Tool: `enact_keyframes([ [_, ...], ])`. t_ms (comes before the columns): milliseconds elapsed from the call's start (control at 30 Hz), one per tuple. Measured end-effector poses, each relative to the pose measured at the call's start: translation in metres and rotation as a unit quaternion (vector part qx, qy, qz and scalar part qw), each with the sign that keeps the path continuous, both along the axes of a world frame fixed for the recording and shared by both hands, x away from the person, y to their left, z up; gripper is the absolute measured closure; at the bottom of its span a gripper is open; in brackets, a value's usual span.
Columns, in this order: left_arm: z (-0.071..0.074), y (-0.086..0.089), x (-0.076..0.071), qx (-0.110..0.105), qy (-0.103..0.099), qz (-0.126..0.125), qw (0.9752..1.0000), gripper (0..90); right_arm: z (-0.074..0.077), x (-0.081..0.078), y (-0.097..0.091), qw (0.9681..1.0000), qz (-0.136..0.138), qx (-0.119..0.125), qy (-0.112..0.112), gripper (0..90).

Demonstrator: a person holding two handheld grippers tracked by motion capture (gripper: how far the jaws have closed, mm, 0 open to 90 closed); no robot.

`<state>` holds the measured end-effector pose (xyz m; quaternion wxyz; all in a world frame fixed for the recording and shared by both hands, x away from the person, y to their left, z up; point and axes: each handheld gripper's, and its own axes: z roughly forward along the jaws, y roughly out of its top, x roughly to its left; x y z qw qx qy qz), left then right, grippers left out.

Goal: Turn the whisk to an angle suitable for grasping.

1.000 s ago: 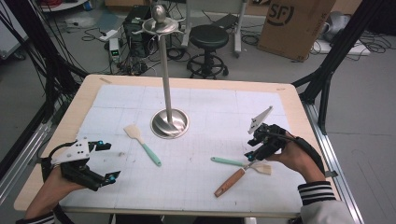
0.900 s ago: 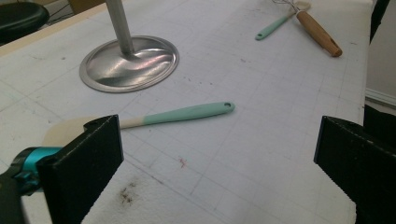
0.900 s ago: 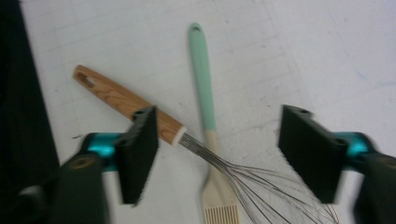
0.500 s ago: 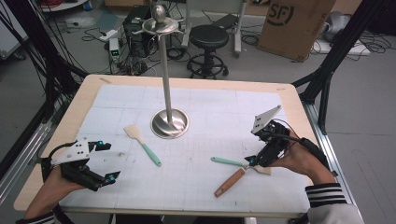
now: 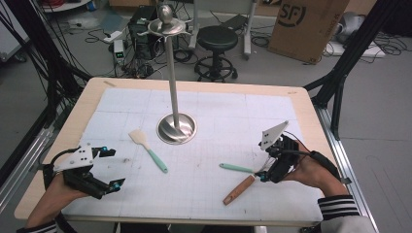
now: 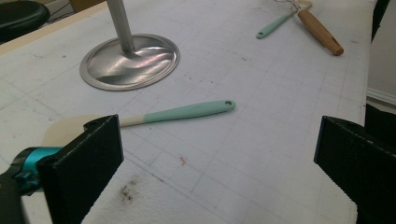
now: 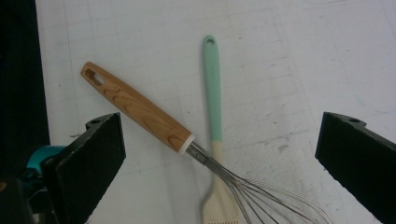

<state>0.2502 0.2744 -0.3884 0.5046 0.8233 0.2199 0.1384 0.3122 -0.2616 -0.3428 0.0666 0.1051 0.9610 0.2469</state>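
Wooden-handled whisk (image 7: 140,112) lies crossed over a brush (image 7: 214,93) near the counter's (image 5: 204,204) right front edge, right gripper (image 7: 219,154) fingers just released above it, left gripper (image 6: 219,154) spread idle; stand (image 5: 176,127) bare, hanging undone.

The letters "SF" stand on the cardboard box (image 5: 306,26) (on the floor beyond the table)

Stand (image 5: 176,127) at the table's (image 5: 301,97) middle, spatula (image 5: 148,149) just left of it, whisk (image 5: 239,190) crossing a brush (image 5: 235,168) at right
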Motion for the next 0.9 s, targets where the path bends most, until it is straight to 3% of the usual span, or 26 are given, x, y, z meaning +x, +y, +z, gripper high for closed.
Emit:
enact_keyframes([
  [33, 0.000, 0.000, 0.000, 0.000, 0.000, 0.000, 1.0000, 1.9, -0.007, -0.001, 0.001, 0.9998, 0.009, -0.006, 0.014, 0.4],
  [200, -0.001, -0.001, 0.000, 0.001, 0.002, 0.000, 1.0000, 1.9, -0.023, -0.003, 0.007, 0.9988, 0.034, -0.020, 0.030, 0.4],
  [367, -0.001, -0.001, 0.000, 0.001, 0.003, 0.000, 1.0000, 1.9, -0.037, -0.005, 0.011, 0.9978, 0.041, -0.027, 0.044, 0.4],
  [500, -0.001, 0.000, 0.000, -0.001, 0.003, 0.003, 1.0000, 1.9, -0.043, -0.006, 0.014, 0.9973, 0.048, -0.034, 0.043, 4.1],
  [900, -0.001, 0.000, 0.000, 0.000, 0.003, 0.002, 1.0000, 1.9, -0.059, -0.009, 0.029, 0.9910, 0.089, -0.085, 0.053, 19.7],
])
